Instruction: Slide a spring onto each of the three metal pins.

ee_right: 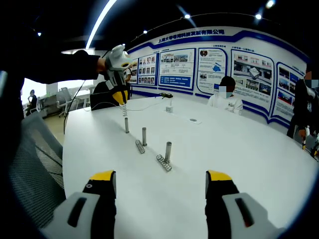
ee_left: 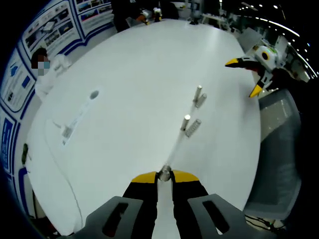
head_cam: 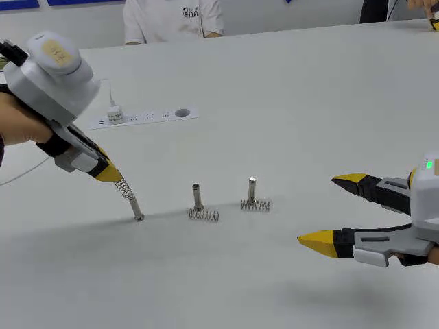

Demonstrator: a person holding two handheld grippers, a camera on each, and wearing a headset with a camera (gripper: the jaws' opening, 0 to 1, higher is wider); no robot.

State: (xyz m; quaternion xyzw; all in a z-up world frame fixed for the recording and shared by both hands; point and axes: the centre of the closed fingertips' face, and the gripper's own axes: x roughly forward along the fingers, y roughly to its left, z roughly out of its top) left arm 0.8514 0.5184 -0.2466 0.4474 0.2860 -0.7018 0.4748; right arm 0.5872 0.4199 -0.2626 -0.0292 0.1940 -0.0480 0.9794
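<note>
Three metal pins stand in a row on the white table (head_cam: 288, 110). My left gripper (head_cam: 108, 173) is shut on the top of a spring (head_cam: 123, 188), whose lower end sits over the tilted left pin (head_cam: 136, 209). The middle pin (head_cam: 197, 197) is bare, and a spring (head_cam: 204, 215) lies at its foot. Another loose spring (head_cam: 255, 204) lies by the bare right pin (head_cam: 252, 190). My right gripper (head_cam: 334, 210) hovers open to the right of the pins, holding nothing. From the right gripper view, the left gripper (ee_right: 118, 92) holds the spring (ee_right: 124, 110) above the far pin (ee_right: 126, 125).
A white power strip (head_cam: 144, 116) with a plugged-in adapter lies behind the pins, and its cable runs off to the left. A person in a white shirt (head_cam: 173, 20) sits at the far edge. Bare table surrounds the pins on every side.
</note>
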